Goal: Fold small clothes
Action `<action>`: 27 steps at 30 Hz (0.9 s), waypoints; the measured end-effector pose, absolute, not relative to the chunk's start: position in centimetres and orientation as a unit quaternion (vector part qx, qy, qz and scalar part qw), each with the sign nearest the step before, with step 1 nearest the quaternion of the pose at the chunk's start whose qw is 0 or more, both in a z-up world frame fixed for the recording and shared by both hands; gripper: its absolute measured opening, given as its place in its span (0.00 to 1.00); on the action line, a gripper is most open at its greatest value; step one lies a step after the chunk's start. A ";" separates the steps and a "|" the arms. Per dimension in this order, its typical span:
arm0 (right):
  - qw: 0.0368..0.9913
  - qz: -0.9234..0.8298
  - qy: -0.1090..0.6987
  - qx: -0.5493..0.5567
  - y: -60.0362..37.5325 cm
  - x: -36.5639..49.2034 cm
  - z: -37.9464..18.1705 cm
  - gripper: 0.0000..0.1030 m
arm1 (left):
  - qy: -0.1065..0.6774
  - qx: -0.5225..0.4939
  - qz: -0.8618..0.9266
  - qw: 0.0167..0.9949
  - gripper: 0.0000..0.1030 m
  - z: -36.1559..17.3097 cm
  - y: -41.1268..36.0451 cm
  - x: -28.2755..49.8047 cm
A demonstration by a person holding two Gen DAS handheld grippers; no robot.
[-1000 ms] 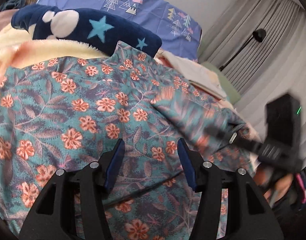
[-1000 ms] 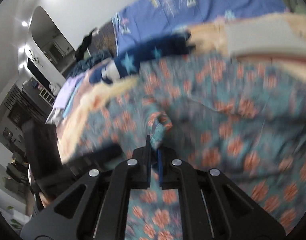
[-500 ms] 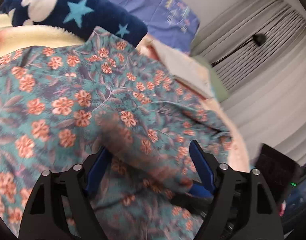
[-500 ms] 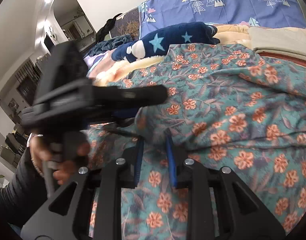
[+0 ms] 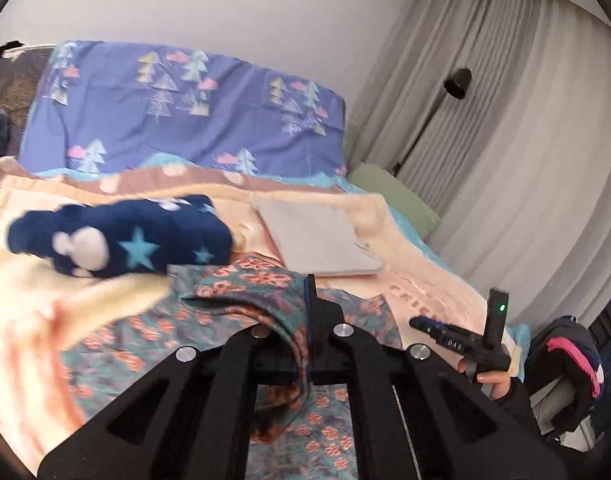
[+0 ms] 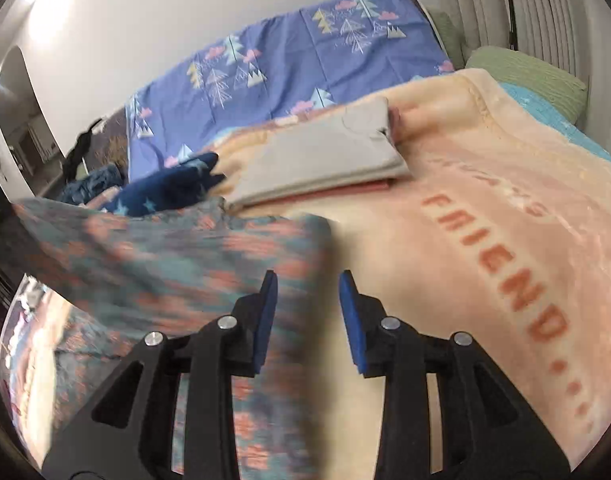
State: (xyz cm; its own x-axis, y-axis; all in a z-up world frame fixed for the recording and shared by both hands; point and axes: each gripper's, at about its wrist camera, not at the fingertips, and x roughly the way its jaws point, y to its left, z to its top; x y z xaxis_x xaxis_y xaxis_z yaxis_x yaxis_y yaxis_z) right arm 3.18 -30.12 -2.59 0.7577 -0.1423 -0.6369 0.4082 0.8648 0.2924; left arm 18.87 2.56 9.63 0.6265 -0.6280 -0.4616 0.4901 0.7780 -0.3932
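Left wrist view showed the left claw (image 5: 308, 292) clamped tight on a fold of the floral garment (image 5: 241, 292), teal w/ orange flowers. Fabric was pinched between the blue pads and draped back over the claw's body, w/ the rest lying on the bed below. Claw pointed somewhat downward toward the far side of the bed.

Same view, lower right: the person's right hand (image 5: 491, 382), in a dark sleeve, gripped the handle of the right claw (image 5: 415, 322), seen side-on and low over the blanket (image 5: 409, 264), well apart from the left one. A green light glowed on its upright part.

Right wrist view: the right claw's (image 6: 307, 280) jaws were opening, at a narrow-to-medium gap, nothing pressed between the pads (image 6: 265, 312). Floral garment (image 6: 177, 264) sat blurred just left of it, its edge behind the left pad; couldn't tell if it touched. That claw tilted down over the peach blanket (image 6: 485, 208), lettering "FRIEND..." to its right.

Further back on the bed: a folded grey item (image 5: 321, 240) on top of a pinkish one, lying flat, and a navy star-print piece (image 5: 125, 240) to its left. Purple pillow (image 5: 193, 108) w/ tree print stood against the wall, green cushion (image 6: 525, 76) by the curtains (image 5: 525, 120).
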 end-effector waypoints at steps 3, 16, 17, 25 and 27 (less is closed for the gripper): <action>0.912 -0.121 0.323 0.224 -29.6 3.7 -3.8 0.36 | 0.305 -0.101 -0.288 0.902 0.02 9.7 3.6 18.9; 0.887 -0.126 0.378 0.233 -30.1 11.4 -4.9 0.42 | 0.364 -0.096 -0.272 0.886 0.02 5.2 5.4 18.8; 0.881 -0.131 0.389 0.236 -30.4 12.2 -5.4 0.23 | 0.361 -0.094 -0.274 0.886 0.02 5.3 5.2 18.7; 0.889 -0.147 0.328 0.284 -34.2 12.0 -5.0 0.03 | 0.327 -0.082 -0.258 0.905 0.02 5.3 5.7 18.0; 0.879 -0.146 0.343 0.298 -35.4 12.4 -6.7 0.03 | 0.343 -0.079 -0.242 0.904 0.02 2.9 6.1 19.1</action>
